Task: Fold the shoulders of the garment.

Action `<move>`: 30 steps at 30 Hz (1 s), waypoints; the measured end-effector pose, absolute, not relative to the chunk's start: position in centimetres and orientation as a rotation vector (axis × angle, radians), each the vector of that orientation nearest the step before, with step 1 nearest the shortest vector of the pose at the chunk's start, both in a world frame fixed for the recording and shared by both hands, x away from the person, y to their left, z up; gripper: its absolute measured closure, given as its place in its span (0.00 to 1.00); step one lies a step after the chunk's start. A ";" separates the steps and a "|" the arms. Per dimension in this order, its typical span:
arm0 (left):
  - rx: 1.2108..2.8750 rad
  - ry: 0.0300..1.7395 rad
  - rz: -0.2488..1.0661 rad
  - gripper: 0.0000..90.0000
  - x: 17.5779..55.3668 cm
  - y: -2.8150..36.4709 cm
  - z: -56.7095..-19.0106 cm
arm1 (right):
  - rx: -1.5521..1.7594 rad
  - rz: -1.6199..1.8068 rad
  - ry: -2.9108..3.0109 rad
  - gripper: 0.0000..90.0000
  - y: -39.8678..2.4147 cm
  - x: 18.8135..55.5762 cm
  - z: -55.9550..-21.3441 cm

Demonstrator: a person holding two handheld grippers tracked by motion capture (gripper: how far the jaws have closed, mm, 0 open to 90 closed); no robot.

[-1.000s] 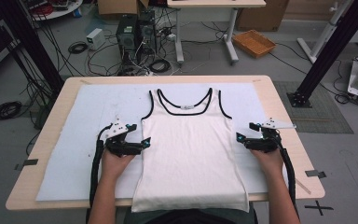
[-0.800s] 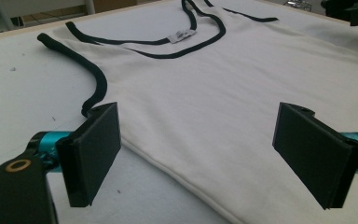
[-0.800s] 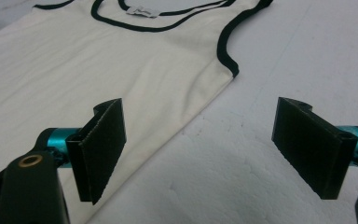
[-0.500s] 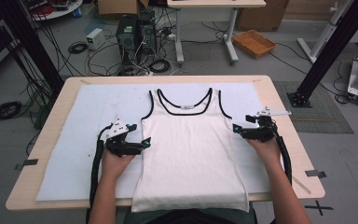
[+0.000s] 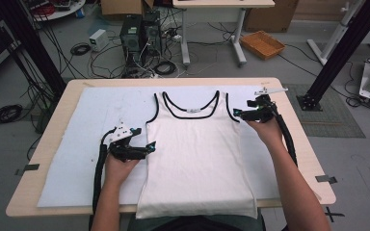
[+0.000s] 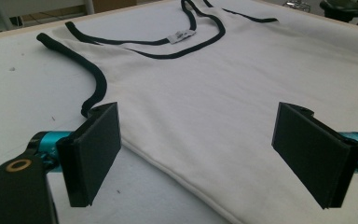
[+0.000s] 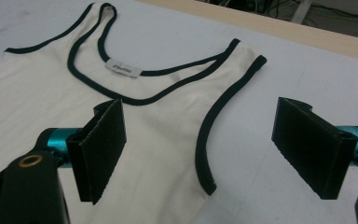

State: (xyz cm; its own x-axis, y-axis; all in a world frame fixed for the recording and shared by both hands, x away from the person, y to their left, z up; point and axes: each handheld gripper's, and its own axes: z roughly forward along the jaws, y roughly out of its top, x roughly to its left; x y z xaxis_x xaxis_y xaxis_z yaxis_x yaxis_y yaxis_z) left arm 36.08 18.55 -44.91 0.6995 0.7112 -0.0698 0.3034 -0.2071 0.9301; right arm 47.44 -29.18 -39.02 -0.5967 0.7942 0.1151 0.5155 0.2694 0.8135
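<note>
A white top (image 5: pixel 197 154) lies flat on the counter (image 5: pixel 296 159). The left gripper (image 5: pixel 150 146) and the right gripper (image 5: pixel 236 113) are wide open at its sides.

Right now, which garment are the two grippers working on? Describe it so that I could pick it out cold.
On the light wooden table lies a pale sheet, and flat in its middle is a cream sleeveless tank top. Black trim along its neckline and armholes sets it apart from the plain sheet. The open left gripper and right gripper flank it.
</note>
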 end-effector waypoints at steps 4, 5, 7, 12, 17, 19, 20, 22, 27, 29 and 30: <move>1.797 0.806 0.459 0.17 36.1 18.5 -44.9 | 1.221 1.211 2.242 0.20 -28.6 48.9 -39.5; 1.792 0.811 0.456 0.17 36.1 18.6 -44.9 | 1.216 1.222 2.230 0.20 -28.5 49.2 -39.7; 1.787 0.814 0.452 0.17 36.1 18.7 -44.9 | 1.248 1.211 2.250 0.20 -28.3 49.9 -39.8; 1.790 0.813 0.455 0.17 36.1 18.7 -44.9 | 1.266 1.156 2.280 0.20 -27.0 52.2 -39.6; 1.795 0.810 0.456 0.17 36.1 18.7 -44.9 | 1.309 1.111 2.293 0.20 -25.8 54.3 -40.1; 1.795 0.813 0.456 0.18 36.2 18.6 -44.9 | 1.308 1.093 2.292 0.20 -25.4 54.9 -40.6; 1.795 0.813 0.456 0.18 36.2 18.6 -44.9 | 1.321 1.070 2.300 0.20 -25.1 55.4 -40.8; 1.794 0.816 0.458 0.18 36.2 18.6 -44.9 | 1.345 1.031 2.305 0.20 -24.7 56.2 -41.2; 1.795 0.822 0.456 0.18 36.2 18.6 -44.9 | 1.358 0.955 2.300 0.20 -24.2 58.0 -41.7; 1.797 0.826 0.456 0.18 36.2 18.6 -44.9 | 1.366 0.943 2.302 0.20 -24.1 58.7 -41.9; 1.800 0.827 0.457 0.18 36.2 18.5 -44.9 | 1.371 0.947 2.294 0.20 -24.1 59.0 -41.9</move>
State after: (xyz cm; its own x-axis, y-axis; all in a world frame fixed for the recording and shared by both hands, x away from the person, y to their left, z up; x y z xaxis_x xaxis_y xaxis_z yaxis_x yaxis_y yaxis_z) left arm 36.23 18.54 -44.91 0.6879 0.7218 -0.0764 0.3193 -0.2064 0.9249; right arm 58.95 -24.06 -41.92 -0.4970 0.8648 0.0717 0.6634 0.3254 0.6738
